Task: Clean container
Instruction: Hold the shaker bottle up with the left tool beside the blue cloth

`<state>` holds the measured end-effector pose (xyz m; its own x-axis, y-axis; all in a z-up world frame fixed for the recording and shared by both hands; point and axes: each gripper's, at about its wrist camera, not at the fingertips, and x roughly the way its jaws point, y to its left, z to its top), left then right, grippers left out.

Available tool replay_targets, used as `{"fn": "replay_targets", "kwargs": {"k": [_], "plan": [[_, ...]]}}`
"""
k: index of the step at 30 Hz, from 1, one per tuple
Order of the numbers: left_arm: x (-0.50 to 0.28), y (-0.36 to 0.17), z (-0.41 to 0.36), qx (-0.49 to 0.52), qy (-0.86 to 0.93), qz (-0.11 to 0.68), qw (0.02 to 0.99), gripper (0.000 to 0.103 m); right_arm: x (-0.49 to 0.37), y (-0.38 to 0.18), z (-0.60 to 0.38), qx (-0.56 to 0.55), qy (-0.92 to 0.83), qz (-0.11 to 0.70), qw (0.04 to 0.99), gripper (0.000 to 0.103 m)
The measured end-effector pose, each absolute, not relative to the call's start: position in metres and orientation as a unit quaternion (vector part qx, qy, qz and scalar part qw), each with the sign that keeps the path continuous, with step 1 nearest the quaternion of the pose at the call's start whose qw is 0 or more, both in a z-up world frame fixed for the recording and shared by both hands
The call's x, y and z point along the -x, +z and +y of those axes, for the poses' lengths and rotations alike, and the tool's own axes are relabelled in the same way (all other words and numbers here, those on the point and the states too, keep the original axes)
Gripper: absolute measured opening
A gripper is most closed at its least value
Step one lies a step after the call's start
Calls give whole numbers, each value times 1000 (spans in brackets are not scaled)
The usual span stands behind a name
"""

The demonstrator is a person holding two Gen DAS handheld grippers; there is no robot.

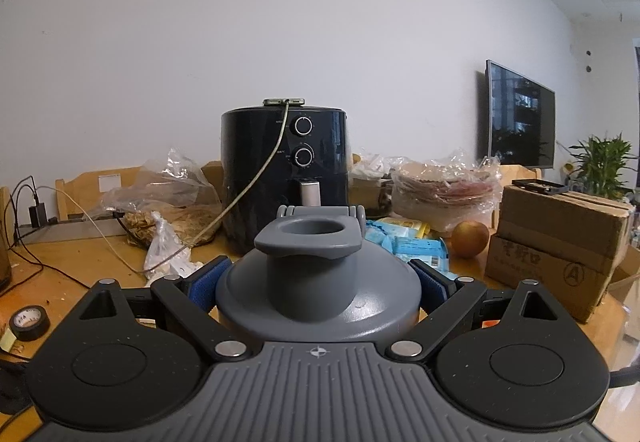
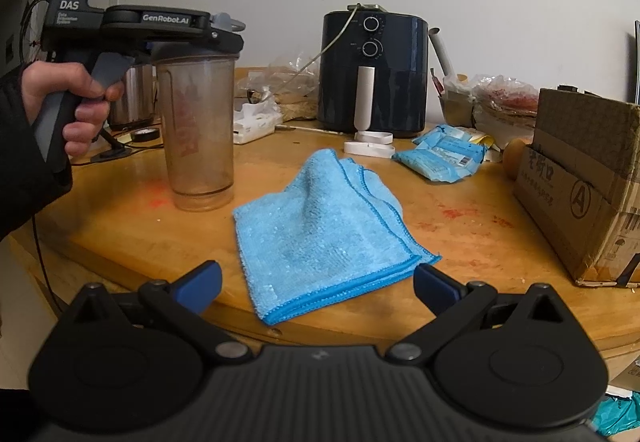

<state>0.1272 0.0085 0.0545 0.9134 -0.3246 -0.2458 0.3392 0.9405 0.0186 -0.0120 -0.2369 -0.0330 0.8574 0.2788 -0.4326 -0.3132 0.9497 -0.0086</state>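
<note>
A smoky translucent cup (image 2: pixel 198 130) with red lettering stands upright on the wooden table (image 2: pixel 460 226), left of centre. Its grey lid (image 1: pixel 316 282) with a flip spout fills the left wrist view. My left gripper (image 1: pixel 320 282) is shut on that lid, blue pads pressed against both sides. From the right wrist view, the left gripper (image 2: pixel 224 38) sits at the cup's top, held by a hand (image 2: pixel 76 102). A folded blue cloth (image 2: pixel 328 234) lies flat on the table. My right gripper (image 2: pixel 318 282) is open, just above the cloth's near edge, with nothing between its fingers.
A black air fryer (image 2: pixel 374 70) stands at the back. A cardboard box (image 2: pixel 580 186) sits at the right. Blue wipe packs (image 2: pixel 444 158), white plastic pieces (image 2: pixel 370 144), plastic bags (image 1: pixel 168 198), cables (image 1: pixel 24 262) and a tape roll (image 1: pixel 29 322) litter the table.
</note>
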Motion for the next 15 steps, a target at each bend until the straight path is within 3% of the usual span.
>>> {"fn": "replay_targets", "kwargs": {"k": [15], "plan": [[-120,46,8,-42,-181,100,978,95,7,-32,-232,46,159,223,961,103]]}}
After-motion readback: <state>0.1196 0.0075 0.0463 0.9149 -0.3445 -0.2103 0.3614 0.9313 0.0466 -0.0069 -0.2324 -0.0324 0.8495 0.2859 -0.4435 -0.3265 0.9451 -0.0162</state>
